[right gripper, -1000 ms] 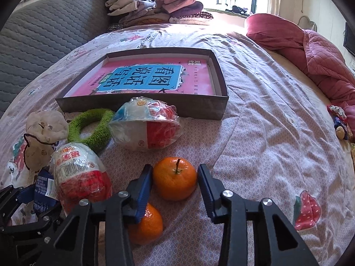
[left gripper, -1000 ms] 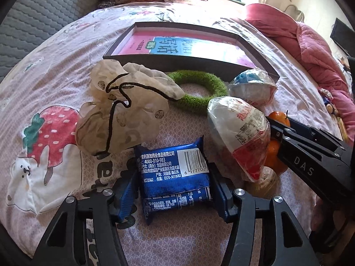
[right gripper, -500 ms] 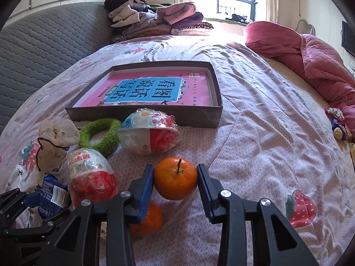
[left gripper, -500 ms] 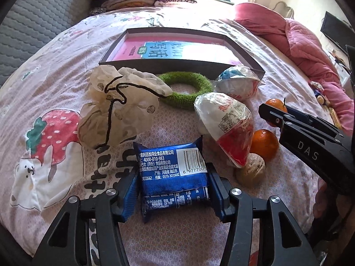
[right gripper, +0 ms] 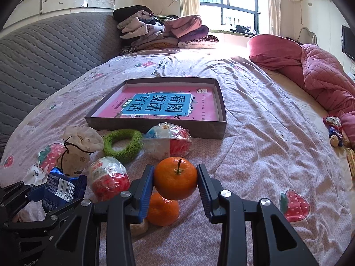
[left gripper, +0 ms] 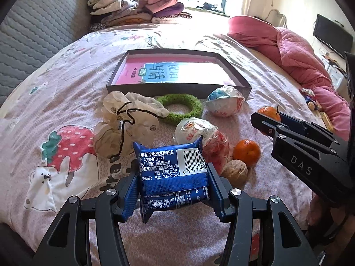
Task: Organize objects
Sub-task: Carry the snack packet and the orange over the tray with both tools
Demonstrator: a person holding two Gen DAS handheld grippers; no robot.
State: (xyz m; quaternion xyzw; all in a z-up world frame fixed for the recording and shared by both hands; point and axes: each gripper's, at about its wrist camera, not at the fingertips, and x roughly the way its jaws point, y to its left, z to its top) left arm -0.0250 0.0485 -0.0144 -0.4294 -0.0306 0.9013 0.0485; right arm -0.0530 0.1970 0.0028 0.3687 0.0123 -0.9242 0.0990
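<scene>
Both loads have just come up off the bedspread: the left gripper (left gripper: 172, 185) is clamped on the blue foil snack packet (left gripper: 172, 170), the right gripper (right gripper: 175, 182) on a stemmed orange mandarin (right gripper: 175, 178), so each is probably bound for the shallow dark cardboard box (right gripper: 155, 128) ahead. Between them and it lie a green fuzzy ring (right gripper: 122, 142), two plastic-wrapped snacks, a second mandarin (right gripper: 163, 209) and a walnut (left gripper: 235, 169).

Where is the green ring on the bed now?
In the right wrist view, the green ring lies left of centre on the bedsheet, just before the shallow box, between the cloth pouch and a wrapped snack.
</scene>
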